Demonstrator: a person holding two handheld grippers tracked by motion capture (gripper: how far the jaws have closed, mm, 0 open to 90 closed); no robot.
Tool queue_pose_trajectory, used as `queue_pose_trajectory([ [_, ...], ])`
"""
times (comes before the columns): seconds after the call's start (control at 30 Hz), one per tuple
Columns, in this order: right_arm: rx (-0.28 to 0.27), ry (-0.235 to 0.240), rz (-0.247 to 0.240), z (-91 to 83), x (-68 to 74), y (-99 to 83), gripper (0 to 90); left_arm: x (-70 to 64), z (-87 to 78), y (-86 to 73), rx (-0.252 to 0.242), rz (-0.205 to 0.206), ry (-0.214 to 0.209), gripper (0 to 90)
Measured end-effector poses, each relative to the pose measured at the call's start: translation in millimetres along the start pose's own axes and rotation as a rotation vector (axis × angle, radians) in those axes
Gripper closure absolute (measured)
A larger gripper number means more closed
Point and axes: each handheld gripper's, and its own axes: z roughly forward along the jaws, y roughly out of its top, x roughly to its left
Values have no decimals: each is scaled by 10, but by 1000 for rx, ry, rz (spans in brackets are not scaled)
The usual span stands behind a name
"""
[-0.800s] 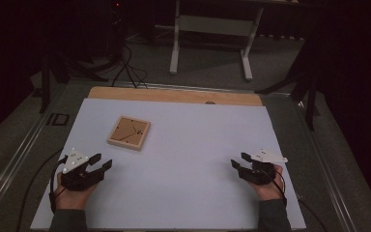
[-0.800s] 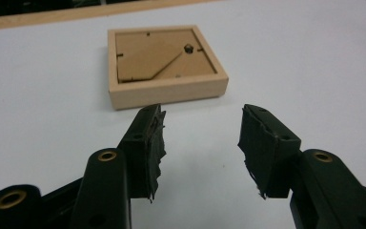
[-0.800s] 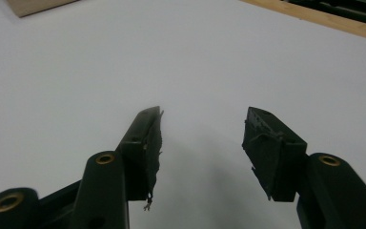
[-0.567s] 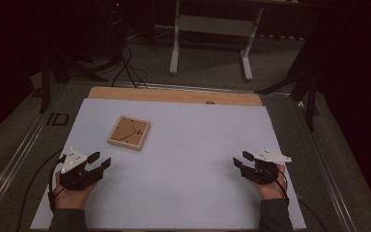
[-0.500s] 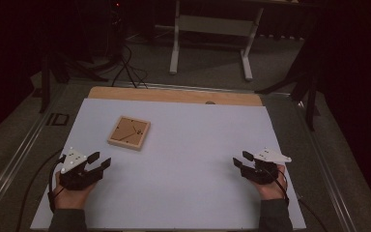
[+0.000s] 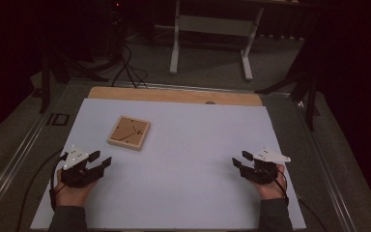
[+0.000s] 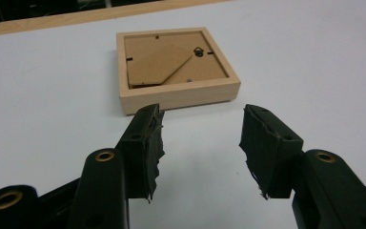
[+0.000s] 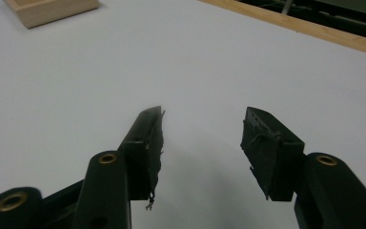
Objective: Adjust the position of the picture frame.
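My left gripper (image 6: 99, 161): jaws spread wide, nothing between them, held low over the white table (image 6: 193, 145) near its near-left corner. In the left gripper view (image 7: 200, 138) the gap between the jaws looks about as wide as the near wall of the item listed next.

Wooden picture frame (image 6: 129, 132): lies flat, back side up, on the left half of the table, roughly midway between the near and far edges. In the left gripper view the frame (image 7: 174, 67) sits straight ahead of my jaws and slightly left of the gap's centre, near but apart from the tips. Close to square, so no strong long axis; its near wall runs almost crosswise to my line of approach. Cardboard backing with a folded stand and a small hanger visible.

My right gripper (image 6: 239, 161): jaws likewise spread, empty, near the table's near-right corner, well apart from the frame. In the right gripper view (image 8: 202, 136) one corner of the frame (image 8: 52, 9) shows far off, up and to the left.

Judgement: the left gripper is much the nearer; a short forward reach should meet the frame.
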Motion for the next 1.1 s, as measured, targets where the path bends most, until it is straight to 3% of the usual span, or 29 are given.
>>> queue_pose_trajectory([
  [0.17,-5,1,-1,4,4,0,488,39,53,48,1,6,19,503],
  [0.4,-10,-16,1,-3,0,0,487,121,166,104,40,17,73,621],
  [0.53,-16,-19,2,-11,-8,-1,484,191,226,146,56,21,108,780],
  [0.63,-16,-21,1,-11,-14,-4,480,263,274,165,52,-3,118,893],
  [0.77,-16,-26,8,-14,-24,-14,478,330,371,149,56,-34,132,897],
  [1.1,-19,-26,-1,-7,-10,-9,476,383,600,337,74,28,162,897],
])
